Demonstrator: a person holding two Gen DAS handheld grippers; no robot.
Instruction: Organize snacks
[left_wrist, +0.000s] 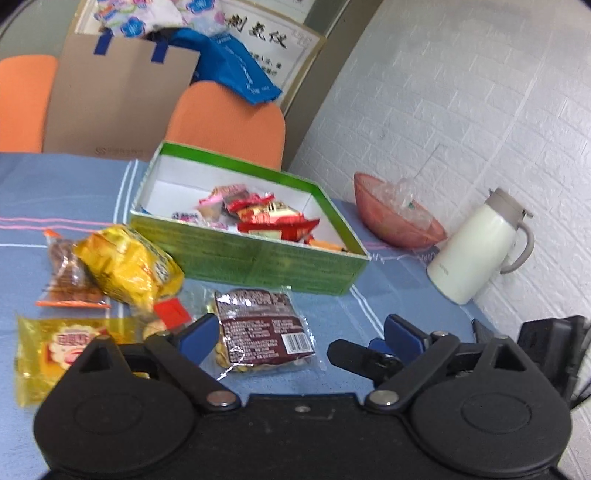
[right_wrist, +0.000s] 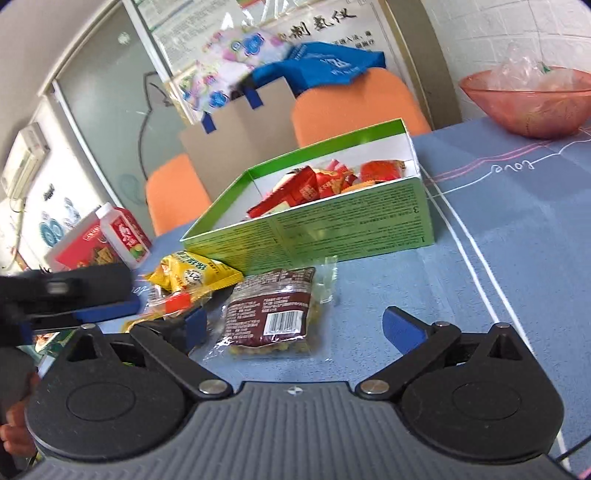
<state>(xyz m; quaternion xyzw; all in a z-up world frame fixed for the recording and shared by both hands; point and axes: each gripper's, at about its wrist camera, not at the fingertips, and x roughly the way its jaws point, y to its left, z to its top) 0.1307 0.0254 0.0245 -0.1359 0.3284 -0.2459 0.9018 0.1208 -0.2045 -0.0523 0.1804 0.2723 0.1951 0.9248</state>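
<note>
A brown snack packet (left_wrist: 262, 325) (right_wrist: 273, 314) with a barcode lies flat on the blue tablecloth in front of the green box (left_wrist: 251, 258) (right_wrist: 332, 229). The box holds several red and pink wrapped snacks. My left gripper (left_wrist: 301, 338) is open, and the packet lies just ahead, close to its left finger. My right gripper (right_wrist: 299, 328) is open too, with the same packet between its fingers, nearer the left one. A yellow bag (left_wrist: 125, 262) (right_wrist: 195, 275), a clear nut packet (left_wrist: 66, 273) and a yellow biscuit packet (left_wrist: 55, 350) lie to the left.
A pink bowl (left_wrist: 395, 218) (right_wrist: 532, 103) and a white jug (left_wrist: 476, 247) stand by the wall on the right. Red-and-white cartons (right_wrist: 122, 236) sit at the table's left. Orange chairs (left_wrist: 229, 118) and a cardboard sheet (left_wrist: 114, 99) stand behind the table.
</note>
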